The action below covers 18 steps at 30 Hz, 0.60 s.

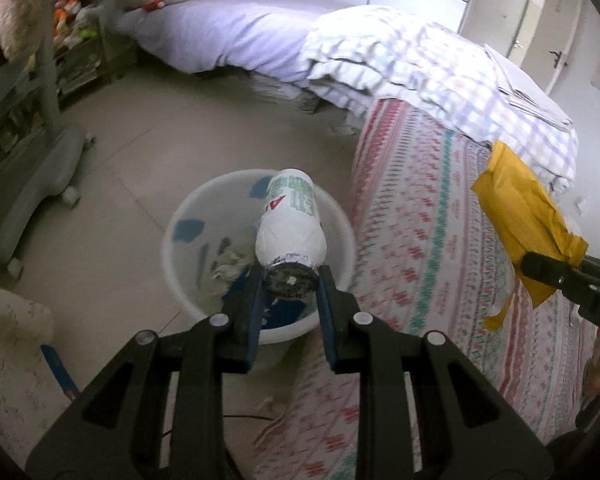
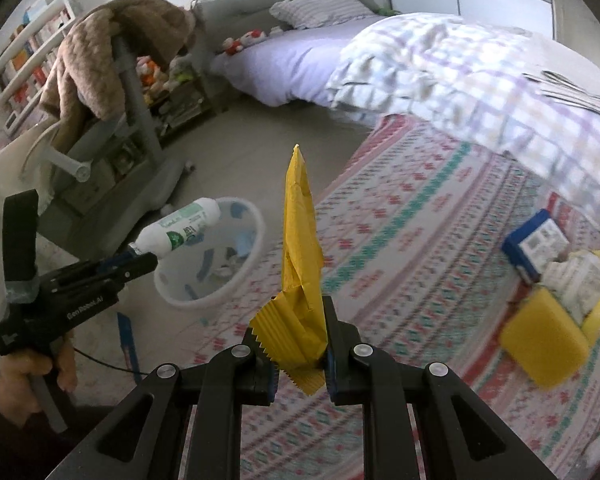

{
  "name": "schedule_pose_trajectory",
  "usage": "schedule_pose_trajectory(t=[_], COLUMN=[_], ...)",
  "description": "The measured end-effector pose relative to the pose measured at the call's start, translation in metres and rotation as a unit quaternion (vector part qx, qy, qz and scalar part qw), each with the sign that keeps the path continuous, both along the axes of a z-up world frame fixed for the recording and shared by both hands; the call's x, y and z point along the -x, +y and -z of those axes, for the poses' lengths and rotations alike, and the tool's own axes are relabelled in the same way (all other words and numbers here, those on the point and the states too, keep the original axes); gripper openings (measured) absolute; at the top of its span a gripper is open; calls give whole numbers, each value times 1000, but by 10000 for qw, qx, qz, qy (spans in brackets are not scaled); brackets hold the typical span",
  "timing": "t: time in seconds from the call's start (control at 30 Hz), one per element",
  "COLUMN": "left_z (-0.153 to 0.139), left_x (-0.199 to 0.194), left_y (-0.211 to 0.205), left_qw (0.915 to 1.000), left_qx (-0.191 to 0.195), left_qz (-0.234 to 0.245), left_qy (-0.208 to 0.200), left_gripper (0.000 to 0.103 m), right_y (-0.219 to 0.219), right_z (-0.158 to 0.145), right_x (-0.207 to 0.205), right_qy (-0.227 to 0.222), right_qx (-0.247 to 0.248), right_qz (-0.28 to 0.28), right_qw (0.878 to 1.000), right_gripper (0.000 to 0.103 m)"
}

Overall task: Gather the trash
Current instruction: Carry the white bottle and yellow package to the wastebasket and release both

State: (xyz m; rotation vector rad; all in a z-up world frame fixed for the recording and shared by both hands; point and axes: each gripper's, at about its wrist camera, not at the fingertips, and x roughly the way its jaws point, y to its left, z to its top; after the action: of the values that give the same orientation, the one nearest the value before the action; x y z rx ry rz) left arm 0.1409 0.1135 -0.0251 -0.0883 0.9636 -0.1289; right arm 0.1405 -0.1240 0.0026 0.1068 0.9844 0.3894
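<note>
White bottle (image 1: 291,220) with green print, pinched at its cap by left gripper (image 1: 288,280) above white bin (image 1: 180,216) on grey tiled floor (image 1: 132,152). Crumpled yellow wrapper (image 2: 302,248) clamped in right gripper (image 2: 300,344) – over patterned bedspread (image 2: 412,240). Nearby – yellow box (image 2: 540,340), grey chair (image 2: 100,184).

Bin (image 1: 256,320) on floor (image 1: 132,152) (left of bedspread (image 1: 420,240))
</note>
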Motion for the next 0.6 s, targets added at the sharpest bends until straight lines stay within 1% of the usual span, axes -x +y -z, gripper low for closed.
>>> schedule_pose_trajectory(t=[0.13, 0.2, 0.23, 0.27, 0.33, 0.4, 0.47, 0.6], left_z=[3, 4, 4, 3, 2, 4, 8, 12], left_x=[-2, -3, -3, -2, -1, -1, 1, 4], left_y=[14, 18, 21, 25, 30, 35, 40, 51], left_qw=[9999, 9997, 9995, 9992, 9990, 9987, 9978, 9963], left_qx=[54, 20, -9, -19, -5, 12, -66, -153], left_qz=[-145, -224, -306, -387, -450, -489, -604, -744], left_qy=[46, 83, 90, 66, 62, 171, 277, 405], left_gripper=[28, 42, 60, 73, 75, 76, 82, 85], right_y=[22, 30, 34, 41, 50, 62, 71, 88], right_z=[7, 10, 12, 14, 17, 20, 23, 31], right_x=[-6, -9, -10, -12, -15, -18, -21, -27], right_qy=[81, 123, 144, 170, 196, 232, 280, 359], right_qx=[-43, -76, -95, -121, -135, -139, -138, -74], right_qz=[-92, -122, -138, -166, -205, -274, -336, -439], right_qw=[9999, 9998, 9998, 9996, 9995, 9993, 9989, 9984], right_gripper=[18, 18, 18, 18, 18, 18, 18, 18])
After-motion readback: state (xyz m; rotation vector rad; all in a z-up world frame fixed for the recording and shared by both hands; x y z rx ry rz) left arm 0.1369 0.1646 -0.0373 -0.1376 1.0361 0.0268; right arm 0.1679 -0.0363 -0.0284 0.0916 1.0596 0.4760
